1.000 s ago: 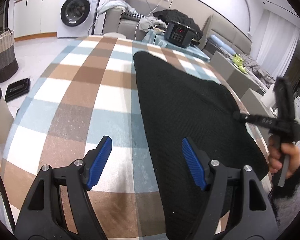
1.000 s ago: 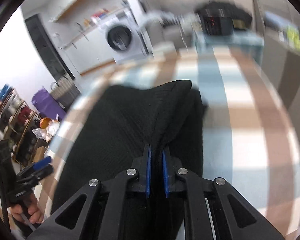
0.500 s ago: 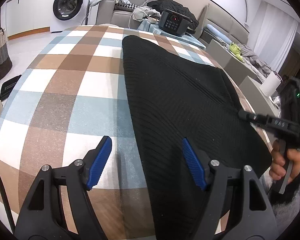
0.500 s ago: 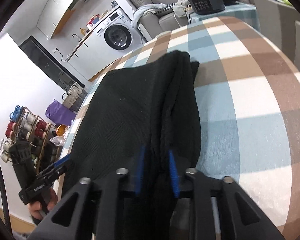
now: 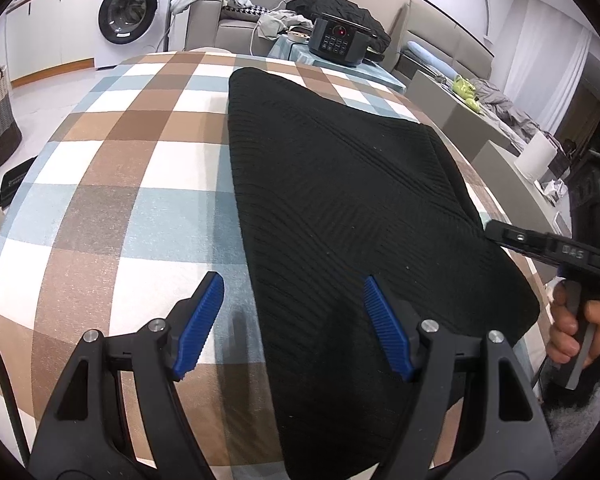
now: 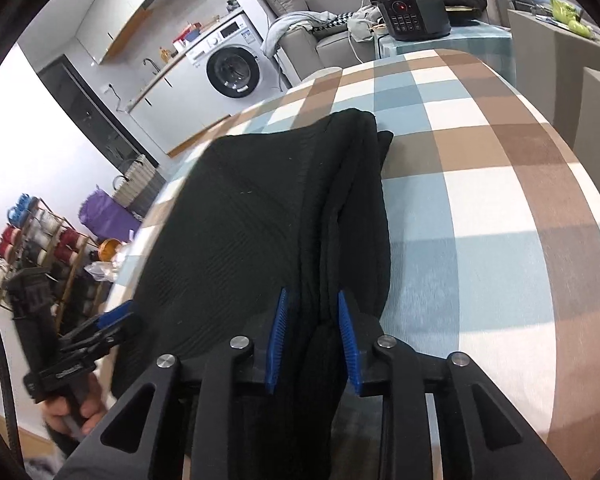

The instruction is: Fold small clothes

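black ribbed knit garment [image 5: 340, 208] lies folded flat on the checked brown, white and pale-blue tablecloth [image 5: 132, 184], its long axis running from the near edge away toward the far end, where it narrows. from the left wrist view, the left gripper [image 5: 292, 320] hangs spread wide, holding nothing: one blue pad over bare cloth, the other over the knit's near left edge. a second ago the far end of the table sat lower in this view, and the garment showed less of its length. its near end is cut off behind the gripper body. at the right edge the right gripper [image 5: 496, 234] reaches the knit's side; its tips are hard to make out there, and the person's hand [image 5: 576, 328] grips its handle.

from the right wrist view, the right gripper [image 6: 312, 320] has just been opening: its blue pads, clamped tight on a fold a second ago, now stand apart with a raised ridge of the knit [image 6: 260, 220] between them, the pads no longer pressing on it. the fold's stacked layers run straight away from the camera. the earlier blur is gone. low on the left, the left gripper [image 6: 112, 320] shows only in part, above the near left edge of the knit.
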`<state>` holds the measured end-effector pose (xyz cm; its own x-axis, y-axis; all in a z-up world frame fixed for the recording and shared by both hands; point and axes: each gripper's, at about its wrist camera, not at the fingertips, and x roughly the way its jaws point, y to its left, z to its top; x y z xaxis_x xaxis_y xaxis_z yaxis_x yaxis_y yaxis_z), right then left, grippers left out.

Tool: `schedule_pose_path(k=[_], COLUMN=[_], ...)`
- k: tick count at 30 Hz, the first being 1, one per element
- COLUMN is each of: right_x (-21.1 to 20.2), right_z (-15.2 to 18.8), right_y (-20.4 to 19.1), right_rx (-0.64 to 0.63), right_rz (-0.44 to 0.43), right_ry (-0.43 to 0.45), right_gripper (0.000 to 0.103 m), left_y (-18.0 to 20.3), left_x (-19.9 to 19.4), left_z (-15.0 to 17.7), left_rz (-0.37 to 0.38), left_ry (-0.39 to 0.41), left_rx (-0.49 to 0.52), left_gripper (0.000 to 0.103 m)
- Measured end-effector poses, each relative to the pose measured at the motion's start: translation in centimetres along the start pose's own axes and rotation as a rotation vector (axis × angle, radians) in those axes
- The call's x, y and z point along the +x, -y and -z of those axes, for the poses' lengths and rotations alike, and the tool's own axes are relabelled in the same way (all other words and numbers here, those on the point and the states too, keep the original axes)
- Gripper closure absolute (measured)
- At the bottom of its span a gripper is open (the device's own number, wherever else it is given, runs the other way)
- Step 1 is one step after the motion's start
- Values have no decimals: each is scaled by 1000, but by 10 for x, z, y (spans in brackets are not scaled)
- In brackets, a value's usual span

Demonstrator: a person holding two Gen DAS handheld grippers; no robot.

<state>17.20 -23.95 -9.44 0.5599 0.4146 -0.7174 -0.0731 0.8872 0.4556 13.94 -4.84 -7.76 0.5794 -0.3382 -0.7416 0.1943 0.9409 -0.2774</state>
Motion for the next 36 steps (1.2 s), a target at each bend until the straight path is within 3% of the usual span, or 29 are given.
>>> schedule_pose_path(k=[6, 13, 16, 27, 32, 36], right_x=[-19, -22, -25, -39, -43, -32], right_z=[20, 37, 44, 56, 55, 57], right_y=[-6, -26, -29, -23, -13, -10], right_rx=[-12, -121, -127, -92, -50, -41], right_rz=[2, 116, 102, 49, -29, -55], right_ry=[4, 18, 28, 11, -9, -45], right_gripper=[61, 55, 47, 47, 47, 47], left_y=[9, 15, 19, 32, 38, 48], left_x=[-7, -20, -26, -43, -51, -56], left_z=[10, 24, 31, 52, 54, 58], left_rz=[5, 10, 11, 14, -9, -15], left_ry=[2, 3, 6, -4, 13, 32], left_rx=[21, 35, 43, 67, 90, 140], left_gripper=[33, 33, 33, 30, 30, 23])
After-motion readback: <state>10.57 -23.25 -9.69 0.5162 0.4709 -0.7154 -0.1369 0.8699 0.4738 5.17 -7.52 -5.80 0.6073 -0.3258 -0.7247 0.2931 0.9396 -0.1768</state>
